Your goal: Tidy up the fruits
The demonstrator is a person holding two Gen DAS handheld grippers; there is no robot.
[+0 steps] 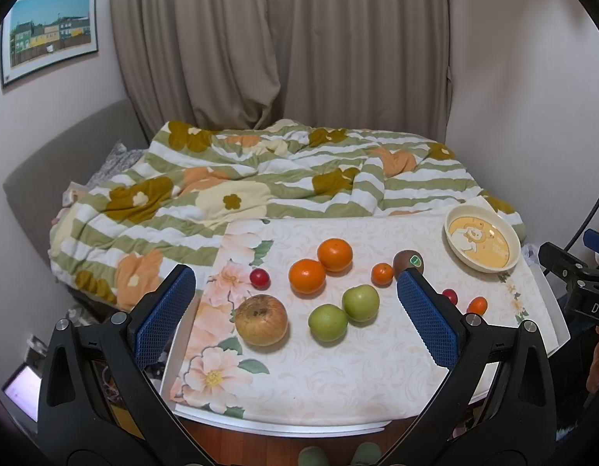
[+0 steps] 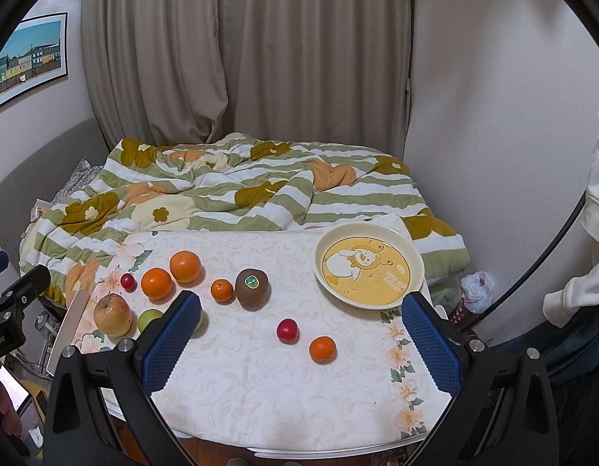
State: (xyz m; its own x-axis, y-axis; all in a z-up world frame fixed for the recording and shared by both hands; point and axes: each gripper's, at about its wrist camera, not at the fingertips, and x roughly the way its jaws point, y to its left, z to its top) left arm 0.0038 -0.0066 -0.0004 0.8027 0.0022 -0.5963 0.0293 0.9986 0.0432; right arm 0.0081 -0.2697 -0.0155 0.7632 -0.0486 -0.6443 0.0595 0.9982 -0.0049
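From the left wrist view, the left claw [image 1: 295,303] hangs wide apart over the near edge of the floral-clothed worktop [image 1: 338,380], gripping nothing. Between its blue-padded fingers [image 1: 165,310] lie a blotchy yellow-brown apple [image 1: 261,320], two touching green apples [image 1: 344,310], two touching large oranges [image 1: 320,266] and a small mandarin [image 1: 382,274]. A red cherry-like fruit [image 1: 259,277] sits just beyond the brown apple. The right finger pad cuts off the lower part of a brown kiwi [image 1: 408,261] with a green sticker, its print too small to read, and hides part of a second red fruit [image 1: 450,295]; another small mandarin [image 1: 477,305] lies beside that. The cream and yellow cartoon-duck plate [image 1: 481,244] stands at the far right corner, holding no fruit. At the right edge the other tool shows the letters "DA", cut off.

From the right wrist view, the right claw [image 2: 301,334] is likewise spread and unloaded. A red fruit [image 2: 287,330] and a small mandarin [image 2: 322,348] lie between its fingers, near the middle. The left pad covers most of the green apples [image 2: 150,319]. The kiwi [image 2: 252,288] sits beyond, and the plate [image 2: 412,260] lies just past the right pad; its writing is illegible.
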